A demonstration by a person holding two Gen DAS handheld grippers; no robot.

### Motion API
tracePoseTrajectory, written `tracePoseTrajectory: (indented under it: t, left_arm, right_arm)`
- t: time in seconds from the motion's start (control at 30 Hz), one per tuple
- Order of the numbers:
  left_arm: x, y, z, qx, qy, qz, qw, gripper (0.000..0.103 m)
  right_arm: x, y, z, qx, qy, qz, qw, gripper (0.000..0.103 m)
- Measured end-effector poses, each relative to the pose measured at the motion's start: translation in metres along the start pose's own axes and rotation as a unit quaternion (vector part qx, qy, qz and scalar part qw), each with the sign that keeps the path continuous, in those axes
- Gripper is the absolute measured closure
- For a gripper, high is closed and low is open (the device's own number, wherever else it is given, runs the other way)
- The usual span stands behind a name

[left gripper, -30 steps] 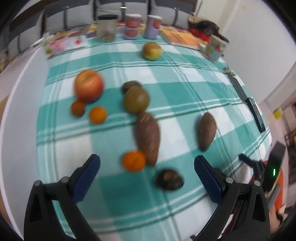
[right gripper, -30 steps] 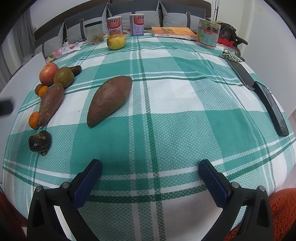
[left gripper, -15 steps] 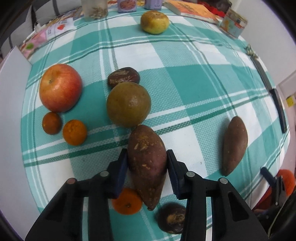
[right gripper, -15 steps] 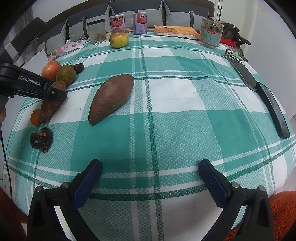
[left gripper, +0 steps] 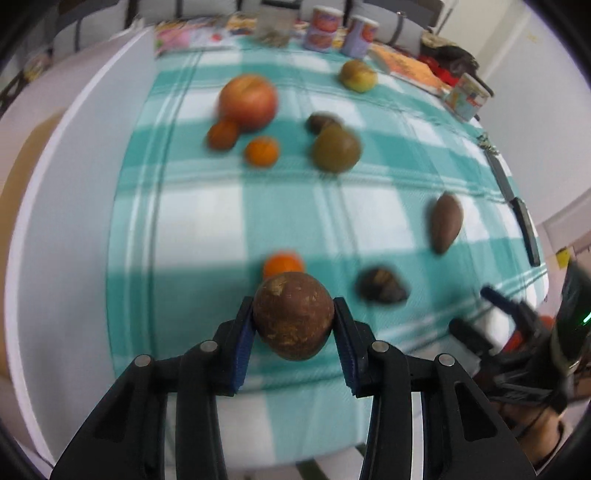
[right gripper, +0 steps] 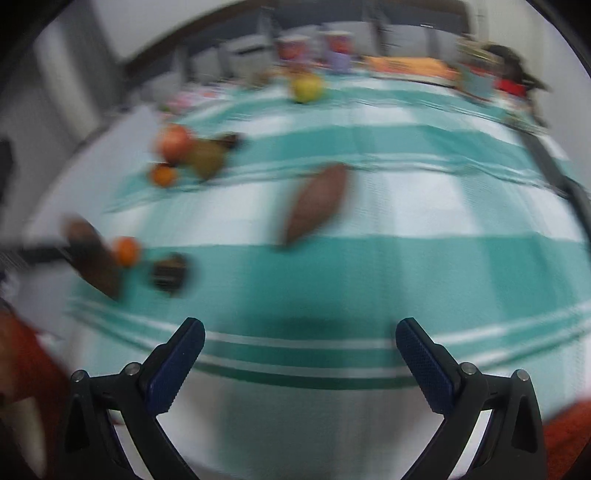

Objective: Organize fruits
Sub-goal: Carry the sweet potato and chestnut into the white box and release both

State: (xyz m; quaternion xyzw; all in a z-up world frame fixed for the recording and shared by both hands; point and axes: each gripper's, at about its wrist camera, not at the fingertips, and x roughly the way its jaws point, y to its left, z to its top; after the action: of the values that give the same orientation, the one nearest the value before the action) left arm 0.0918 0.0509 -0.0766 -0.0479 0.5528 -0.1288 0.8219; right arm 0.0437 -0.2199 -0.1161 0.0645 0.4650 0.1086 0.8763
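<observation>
My left gripper (left gripper: 293,317) is shut on a brown sweet potato (left gripper: 293,314), held off the green checked cloth (left gripper: 207,218) and seen end-on. An orange (left gripper: 282,264) lies just beyond it, with a dark wrinkled fruit (left gripper: 382,286) to the right. A second sweet potato (left gripper: 445,221) rests farther right. Farther back are a red apple (left gripper: 247,101), two small oranges (left gripper: 261,150), a green-brown fruit (left gripper: 336,149) and a yellow fruit (left gripper: 357,76). My right gripper (right gripper: 300,352) stands open over the cloth's near edge with nothing between its fingers; its view is blurred and shows the held sweet potato (right gripper: 94,264) at the left.
Cans (left gripper: 323,29), a book (left gripper: 410,70) and a tin (left gripper: 467,96) line the table's far side. A long dark object (left gripper: 524,229) lies along the right edge. White tabletop (left gripper: 74,184) borders the cloth on the left. A hand (left gripper: 535,435) shows at the lower right.
My left gripper closed on the sweet potato, lifted it off the cloth and drew it toward the near edge. The right gripper's view tilted up and blurred.
</observation>
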Motion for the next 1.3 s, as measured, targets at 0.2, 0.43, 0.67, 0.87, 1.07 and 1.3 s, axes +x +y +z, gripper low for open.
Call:
tracePoseTrajectory:
  t: [0.2, 0.43, 0.67, 0.87, 1.07, 1.3]
  left_arm:
    - [-0.011, 0.017, -0.011, -0.028, -0.029, -0.021, 0.999, 0.061]
    - [-0.009, 0.032, -0.025, -0.05, -0.035, -0.059, 0.9964, 0.061]
    - [-0.001, 0.045, -0.014, -0.077, -0.03, -0.073, 0.9939, 0.061]
    - [-0.011, 0.037, -0.042, -0.051, -0.029, -0.063, 0.9963, 0.06]
    - [0.008, 0.03, -0.069, -0.029, 0.02, -0.05, 0.9981, 0.06]
    - [0.011, 0.02, -0.064, -0.006, 0.008, -0.03, 0.9995, 0.061]
  right_arm:
    - [0.022, 0.053, 0.022, -0.063, 0.028, 0.062, 0.996, 0.016]
    - [0.036, 0.07, 0.025, -0.079, 0.043, 0.053, 0.995, 0.019]
    - [0.055, 0.078, 0.032, -0.122, 0.055, 0.051, 0.99, 0.058]
    - [0.041, 0.072, 0.02, -0.13, 0.05, 0.059, 0.989, 0.061]
    - [0.027, 0.067, 0.006, -0.127, 0.055, 0.068, 0.988, 0.061]
    - [0.027, 0.06, 0.005, -0.106, 0.062, 0.079, 0.989, 0.048]
